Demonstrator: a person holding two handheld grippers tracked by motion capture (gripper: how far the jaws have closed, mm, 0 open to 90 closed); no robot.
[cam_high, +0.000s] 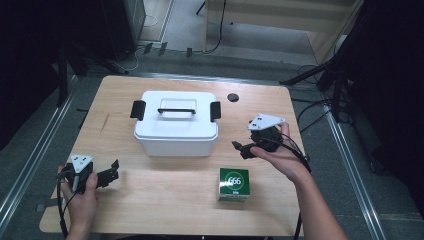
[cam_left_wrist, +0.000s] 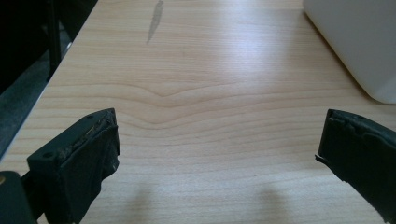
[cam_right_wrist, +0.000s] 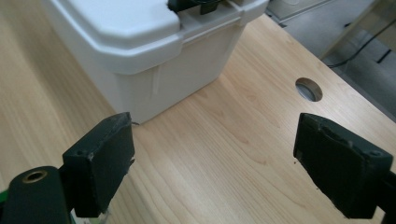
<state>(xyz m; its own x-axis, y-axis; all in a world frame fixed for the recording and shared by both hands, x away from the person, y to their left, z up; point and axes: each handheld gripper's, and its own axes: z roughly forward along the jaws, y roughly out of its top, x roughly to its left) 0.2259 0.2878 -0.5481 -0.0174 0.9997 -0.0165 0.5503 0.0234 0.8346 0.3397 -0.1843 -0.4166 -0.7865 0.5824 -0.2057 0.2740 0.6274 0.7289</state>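
Desk with white box, both tools held wide and empty

We see a light wooden desk (cam_high: 165, 200) carrying a white plastic box (cam_high: 176, 122) near its middle. Its lid is on, with a black handle (cam_high: 176, 110) lying flat on top and a black latch (cam_high: 138, 110) at each short end. A small green and white carton (cam_high: 233, 184) stands on the near part of the desk, in front of the box's right corner and apart from it. A round cable hole (cam_high: 233, 97) sits in the desk surface behind the box's right end.

We note the left tool (cam_high: 111, 173) at the near left of the desk, held in the left hand (cam_high: 82, 197), well apart from the box. In the left gripper view its jaws stand wide apart with bare wood between them, nothing gripped; one lower corner of the box (cam_left_wrist: 359, 46) shows at the upper right.

We note the right tool (cam_high: 243, 149) to the right of the box, held in the right hand (cam_high: 282, 157), jaws pointing toward the box. In the right gripper view its jaws are also spread wide and grip nothing; the corner of the box (cam_right_wrist: 154, 51) lies ahead between them, near but not touching, and the cable hole (cam_right_wrist: 308, 88) shows beyond. A sliver of green at the bottom left edge of that view is too small to identify.
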